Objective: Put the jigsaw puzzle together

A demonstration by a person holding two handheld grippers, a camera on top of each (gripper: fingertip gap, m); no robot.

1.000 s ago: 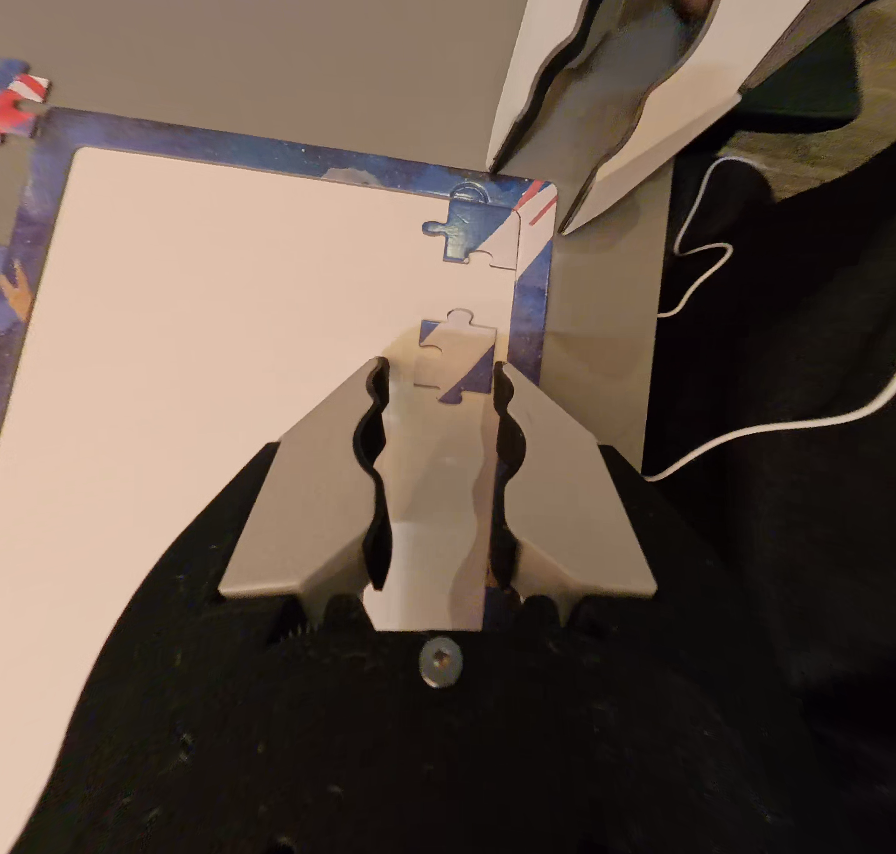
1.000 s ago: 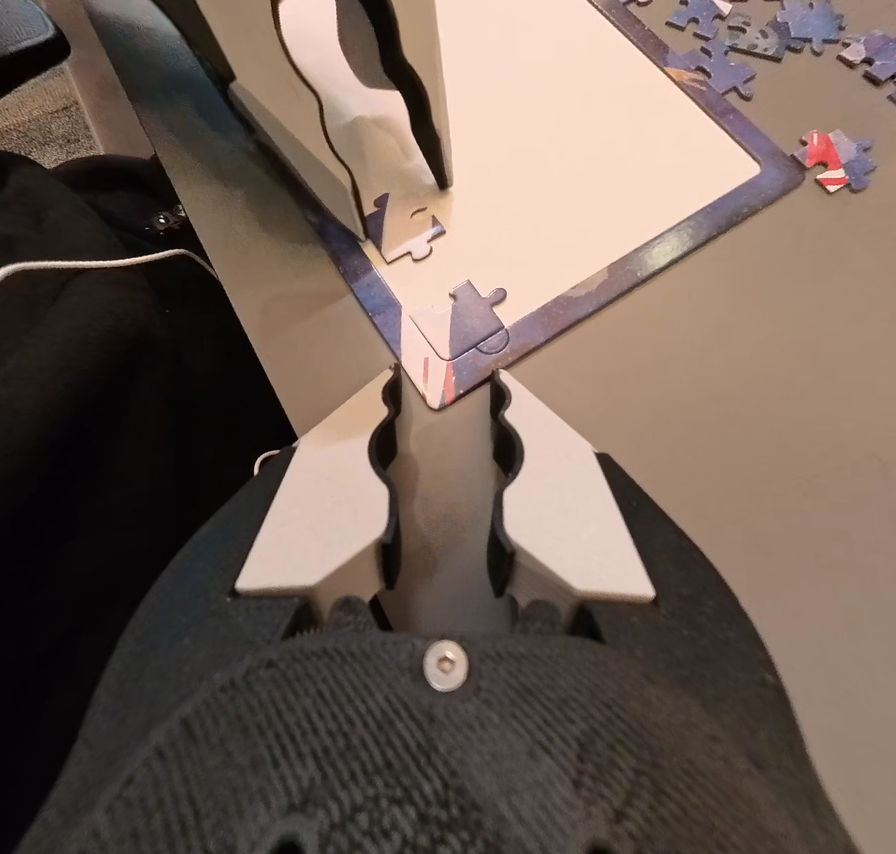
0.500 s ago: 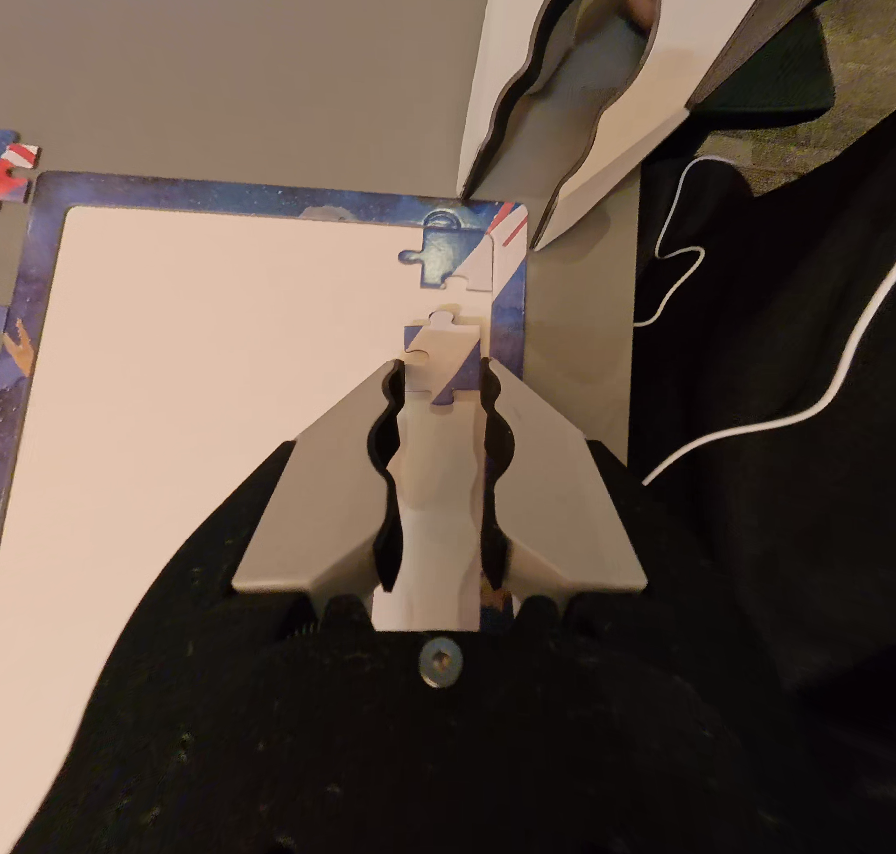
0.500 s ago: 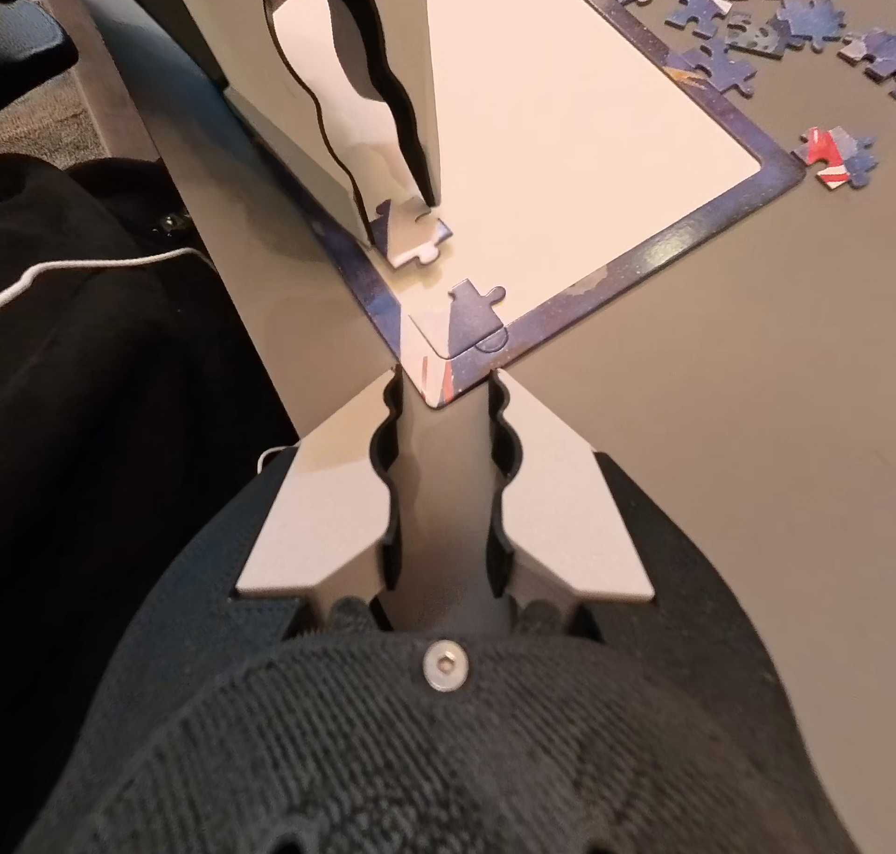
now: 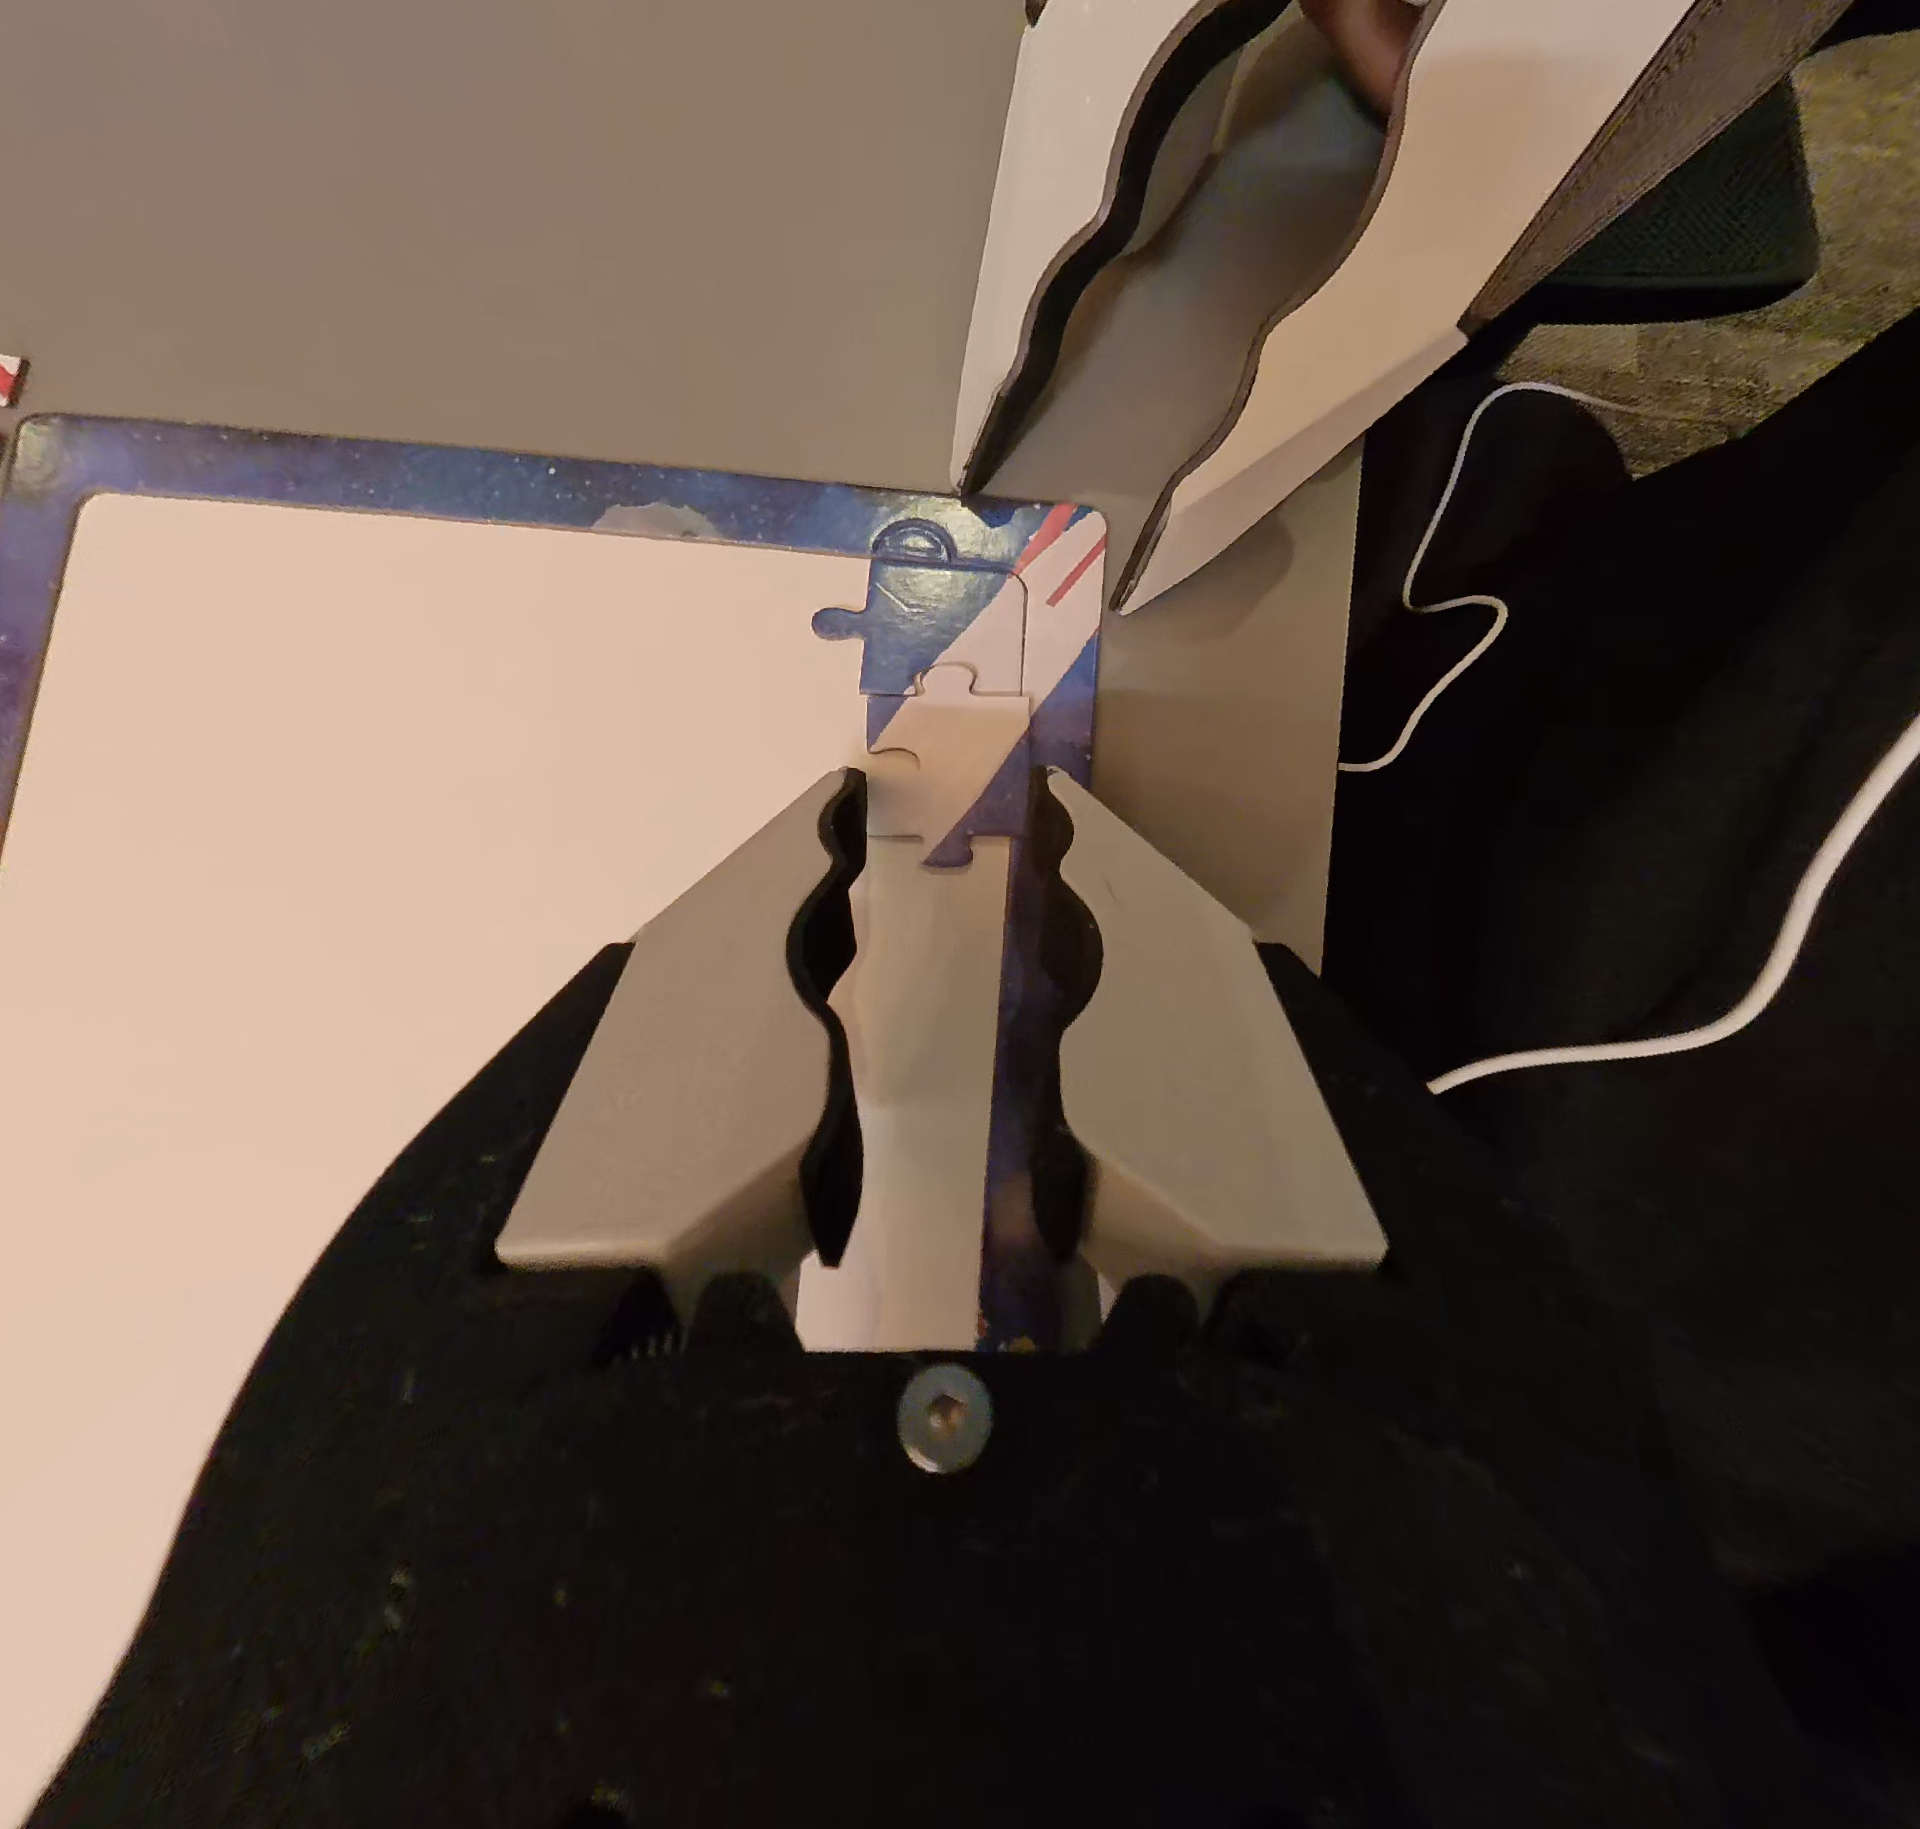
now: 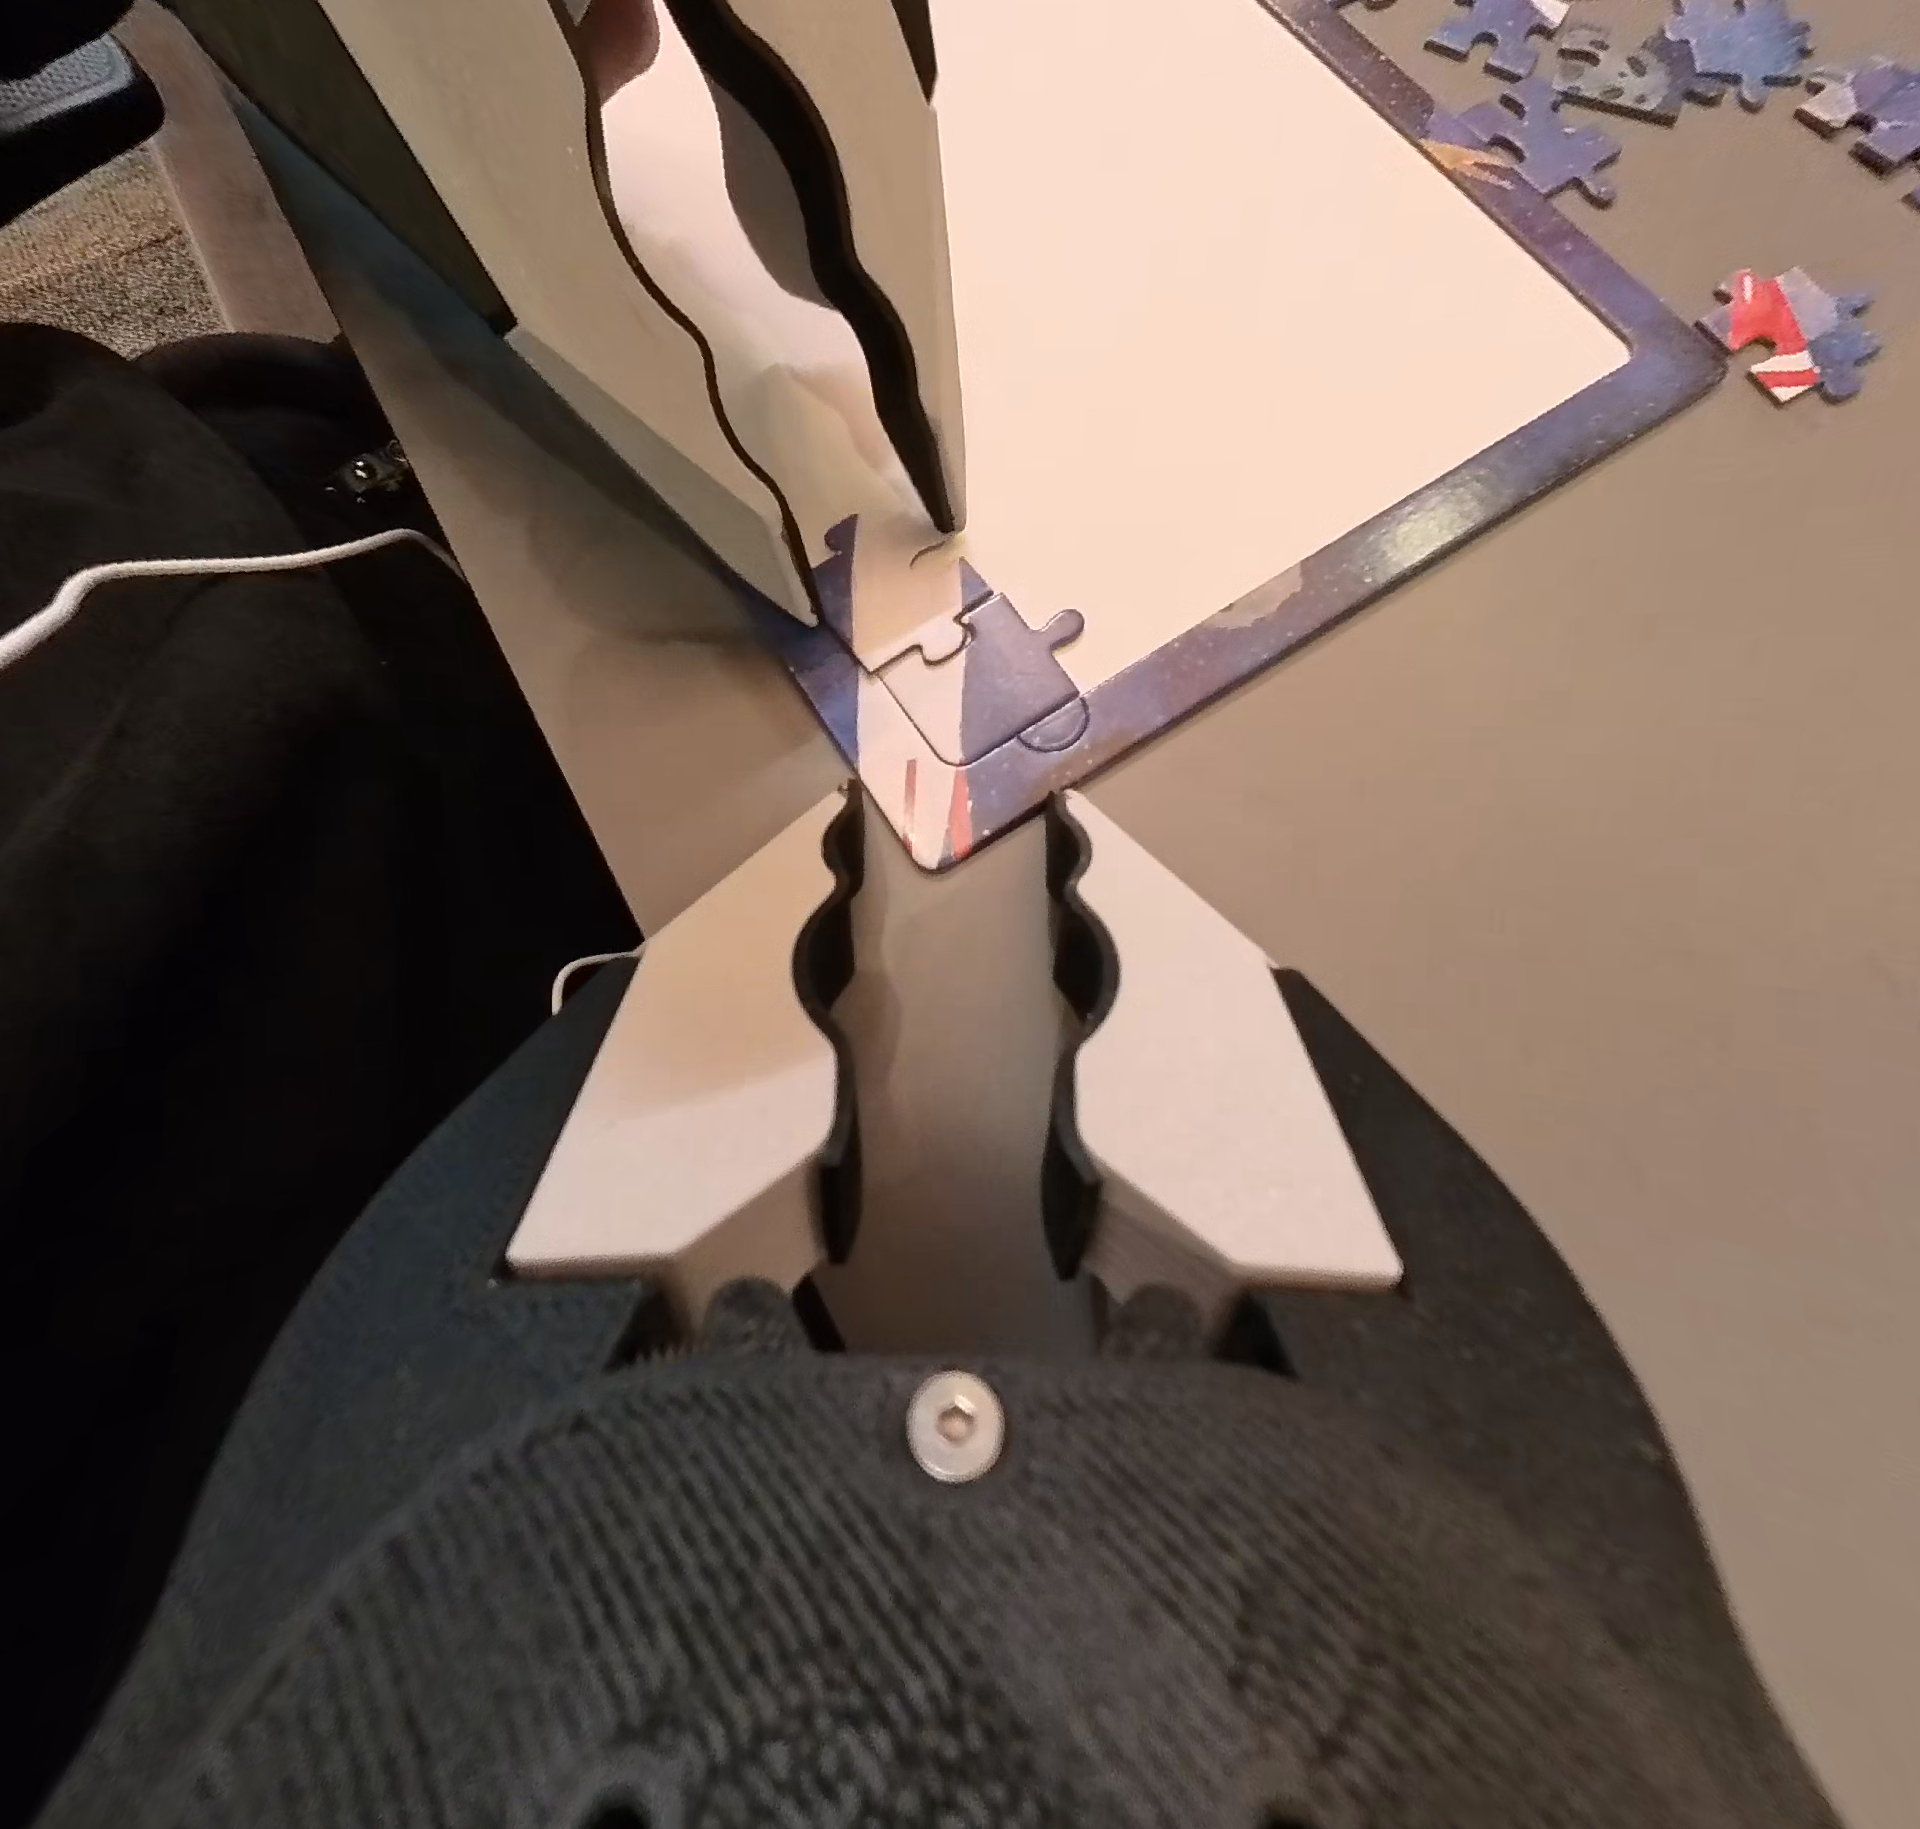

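Note:
The puzzle frame has a dark blue border around a bare white board. A blue-and-white corner piece sits in its near right corner. My left gripper rests on the board, its jaws closed on a white-and-blue puzzle piece whose tab sits in the corner piece. In the right wrist view the left gripper, that piece and the corner piece show again. My right gripper is open and empty, just off the frame's corner.
Several loose blue pieces lie on the grey table beyond the frame, and a red-white-blue piece lies near its far corner. The table edge runs close on the right. A white cable lies over dark clothing there. Across from one pair of fingers to the other is roughly 5 cm.
My left gripper narrowed around the loose piece and slid it across the board up to the corner piece, so the two now interlock. The right gripper stayed by the frame corner.

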